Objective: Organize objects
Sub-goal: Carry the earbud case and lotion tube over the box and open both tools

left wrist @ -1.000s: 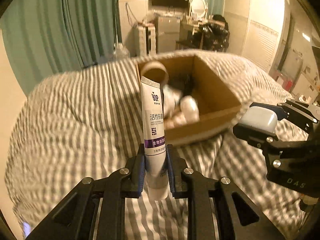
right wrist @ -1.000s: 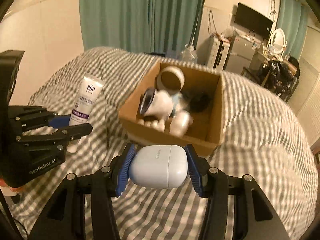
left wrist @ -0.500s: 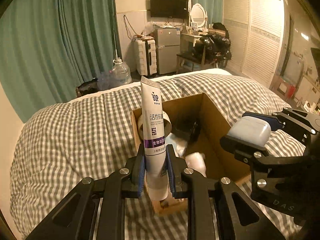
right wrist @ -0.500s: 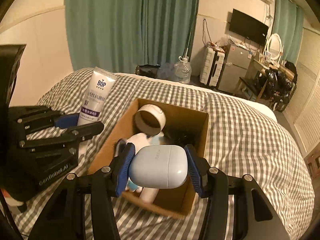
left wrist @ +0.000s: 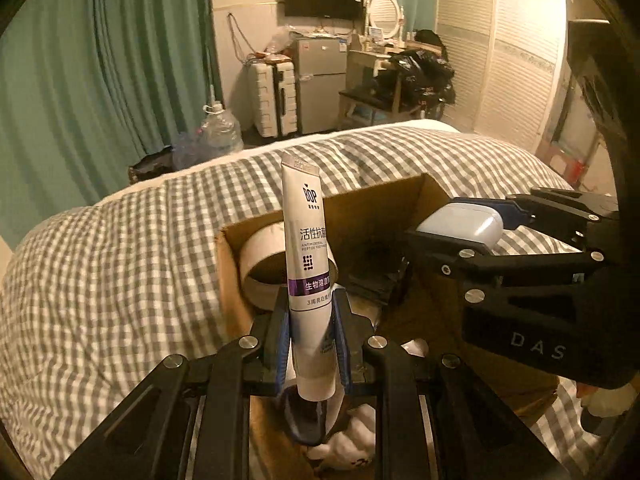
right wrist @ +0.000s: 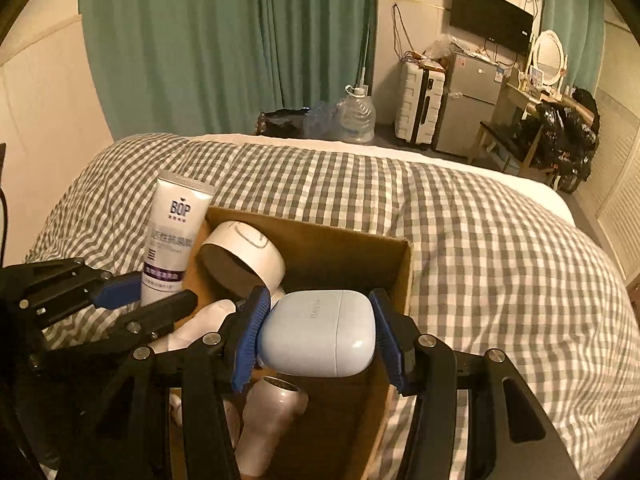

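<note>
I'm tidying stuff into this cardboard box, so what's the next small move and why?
Probably lower the right gripper a little and release: its earbud case hangs over the open box. The left gripper's toothpaste tube can follow.

Count of items in view:

- Cardboard box (right wrist: pixel 400 276): one, open-topped, on the bed.
- Toothpaste tube (left wrist: pixel 306 264): one.
- Pale blue earbud case (right wrist: pixel 320 332): one.
- Tape roll (right wrist: pixel 244 254): one, inside the box.
- Hair dryer (right wrist: pixel 268 416): one, inside the box.
- Other white items in the box: number cannot be told; they are partly hidden.
- Dark item at the far end of the box (left wrist: pixel 372 276): one, kind unclear.
- Grippers: two, left (left wrist: pixel 310 344) and right (right wrist: pixel 320 336).
- Bed with checked cover (right wrist: pixel 480 240): one.
- Green curtains: two, one (right wrist: pixel 224 44) at left, another (right wrist: pixel 572 20) beside the television.
- Television (right wrist: pixel 490 22): one.
- Small fridge (right wrist: pixel 468 104): one.
- White suitcase (right wrist: pixel 418 104): one.
- Large water bottle (right wrist: pixel 358 116): one.
- Round mirror (right wrist: pixel 550 56): one.
</note>
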`<state>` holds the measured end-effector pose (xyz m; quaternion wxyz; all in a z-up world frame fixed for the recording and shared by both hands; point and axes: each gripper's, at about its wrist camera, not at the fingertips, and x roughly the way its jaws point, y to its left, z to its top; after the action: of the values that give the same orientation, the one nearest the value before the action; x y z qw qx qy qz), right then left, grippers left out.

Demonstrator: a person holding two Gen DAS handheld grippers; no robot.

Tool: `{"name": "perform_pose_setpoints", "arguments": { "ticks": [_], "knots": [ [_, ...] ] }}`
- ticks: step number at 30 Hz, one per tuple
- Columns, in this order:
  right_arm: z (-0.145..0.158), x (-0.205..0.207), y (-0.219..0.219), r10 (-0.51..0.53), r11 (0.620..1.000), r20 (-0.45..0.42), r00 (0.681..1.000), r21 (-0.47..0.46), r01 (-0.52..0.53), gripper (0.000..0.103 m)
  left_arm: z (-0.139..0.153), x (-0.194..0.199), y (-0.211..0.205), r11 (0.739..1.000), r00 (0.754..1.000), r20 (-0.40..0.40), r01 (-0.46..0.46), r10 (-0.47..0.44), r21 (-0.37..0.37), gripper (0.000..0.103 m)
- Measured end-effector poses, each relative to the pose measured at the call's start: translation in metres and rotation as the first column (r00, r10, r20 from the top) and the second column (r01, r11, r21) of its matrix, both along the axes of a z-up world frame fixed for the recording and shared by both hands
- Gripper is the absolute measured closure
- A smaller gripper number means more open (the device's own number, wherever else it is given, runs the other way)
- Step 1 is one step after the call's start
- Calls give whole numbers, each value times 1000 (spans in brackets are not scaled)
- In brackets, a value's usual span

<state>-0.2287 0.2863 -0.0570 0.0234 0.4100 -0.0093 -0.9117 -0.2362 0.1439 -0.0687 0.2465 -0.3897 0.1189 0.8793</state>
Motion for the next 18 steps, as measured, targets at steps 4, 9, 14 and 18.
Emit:
{"name": "perform_pose_setpoints", "arguments": {
  "ticks": [4, 9, 14, 18],
  "knots": [
    [-6, 2, 4, -4, 999, 8, 1000, -47, 4, 51, -5, -3, 3, 1000, 1000, 25, 18, -19, 21, 82],
    [13, 19, 9, -33, 998, -28, 999, -46, 32, 38, 7, 10, 3, 999, 999, 43, 32, -33, 30, 51],
    [54, 48, 10, -66, 998, -73, 995, -4, 66, 37, 42, 43, -3, 999, 999, -22, 31, -31, 39, 28],
    [97, 84, 7, -85, 996, -121, 989, 13, 87, 27, 78, 70, -15, 999, 998, -67, -8, 11, 40, 19]
  ]
}}
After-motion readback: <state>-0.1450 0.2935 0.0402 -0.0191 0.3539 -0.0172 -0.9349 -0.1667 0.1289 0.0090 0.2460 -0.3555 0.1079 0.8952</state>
